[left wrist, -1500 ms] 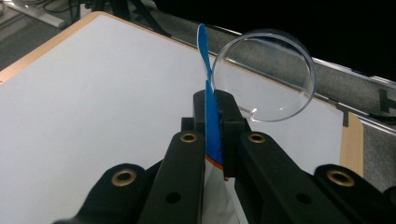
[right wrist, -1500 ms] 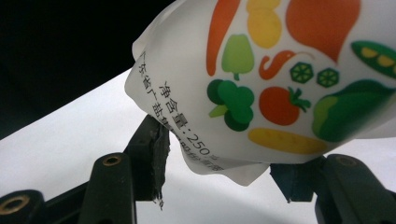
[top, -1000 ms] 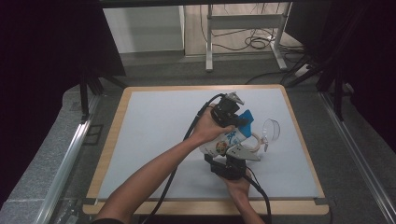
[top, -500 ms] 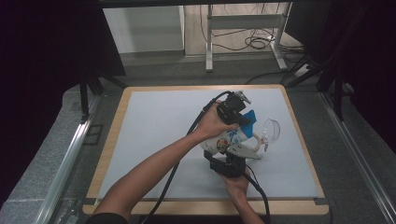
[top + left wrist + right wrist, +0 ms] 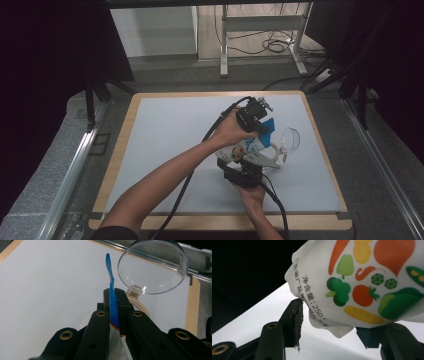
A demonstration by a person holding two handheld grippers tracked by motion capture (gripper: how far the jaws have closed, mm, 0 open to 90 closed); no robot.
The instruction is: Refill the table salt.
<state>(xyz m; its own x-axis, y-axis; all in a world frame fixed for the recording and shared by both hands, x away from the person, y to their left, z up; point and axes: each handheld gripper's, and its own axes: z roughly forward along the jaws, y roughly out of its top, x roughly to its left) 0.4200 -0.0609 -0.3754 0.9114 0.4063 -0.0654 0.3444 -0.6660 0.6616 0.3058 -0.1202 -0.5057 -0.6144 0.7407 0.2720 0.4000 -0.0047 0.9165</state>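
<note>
While both hands have kept their places since the earlier frame, the pouch has not shifted. Pouch: white, printed with vegetables and black characters, blue top edge; held above the worktop, just beside a clear-lidded container. Left tool: jaws pressed together, pinching the blue top edge. Right tool: jaws half spread, bracketing the pouch's lower end; left jaw touches it, contact at the right jaw cannot be told.
</note>
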